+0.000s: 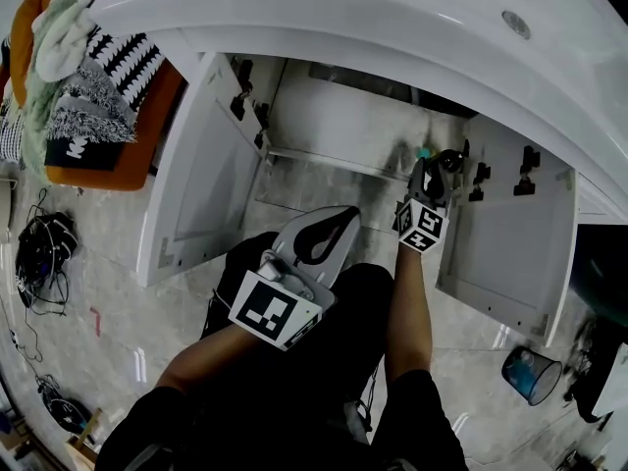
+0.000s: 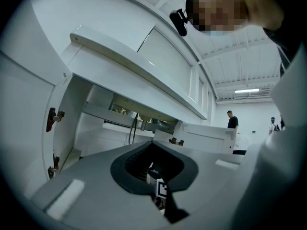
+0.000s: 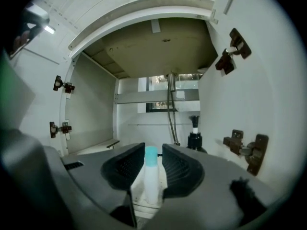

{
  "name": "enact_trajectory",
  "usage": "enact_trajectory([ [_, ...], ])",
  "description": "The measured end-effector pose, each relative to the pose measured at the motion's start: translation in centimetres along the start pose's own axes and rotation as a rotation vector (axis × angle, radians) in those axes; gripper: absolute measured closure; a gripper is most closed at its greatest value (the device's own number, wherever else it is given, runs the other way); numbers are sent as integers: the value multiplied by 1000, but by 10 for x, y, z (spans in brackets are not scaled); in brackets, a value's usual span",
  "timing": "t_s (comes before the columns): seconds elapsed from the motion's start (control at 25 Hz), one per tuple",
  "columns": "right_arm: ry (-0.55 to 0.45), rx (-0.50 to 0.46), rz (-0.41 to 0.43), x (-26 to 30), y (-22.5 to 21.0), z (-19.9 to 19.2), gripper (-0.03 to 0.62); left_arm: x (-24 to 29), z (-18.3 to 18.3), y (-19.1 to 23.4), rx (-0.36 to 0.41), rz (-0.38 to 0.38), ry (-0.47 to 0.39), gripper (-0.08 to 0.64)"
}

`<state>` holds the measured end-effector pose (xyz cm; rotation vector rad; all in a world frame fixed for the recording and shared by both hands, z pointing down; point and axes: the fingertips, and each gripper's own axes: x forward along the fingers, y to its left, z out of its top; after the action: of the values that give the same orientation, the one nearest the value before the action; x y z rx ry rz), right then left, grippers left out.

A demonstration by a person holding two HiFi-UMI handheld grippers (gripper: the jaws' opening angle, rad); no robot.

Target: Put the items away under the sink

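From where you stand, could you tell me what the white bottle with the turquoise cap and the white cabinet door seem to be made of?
The small white bottle with a turquoise cap is probably plastic: it is matte and opaque, and the cap looks smooth and moulded. The white cabinet door is likely painted or laminated board, flat and smooth with a soft sheen. Its dark hinges look like metal.

No words, letters or numbers clear enough to read. Only black-and-white square code patterns on the near cube [image 1: 276, 311] of the left gripper [image 1: 336, 226] and on the far cube [image 1: 422, 226] of the right gripper [image 1: 437, 170]. White marks on a black cloth [image 1: 67, 147] at upper left, too small to make out.
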<state>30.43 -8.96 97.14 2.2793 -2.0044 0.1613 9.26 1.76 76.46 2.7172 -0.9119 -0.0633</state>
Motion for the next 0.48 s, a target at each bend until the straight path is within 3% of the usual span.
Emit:
enact_trajectory([
  [0.28,64,32,27,-14,4,-3,569,14,5,0,-2,-10,-11,555],
  [0.48,146,78,38,-20,7,-3,577,24,10,0,-9,-4,5,555],
])
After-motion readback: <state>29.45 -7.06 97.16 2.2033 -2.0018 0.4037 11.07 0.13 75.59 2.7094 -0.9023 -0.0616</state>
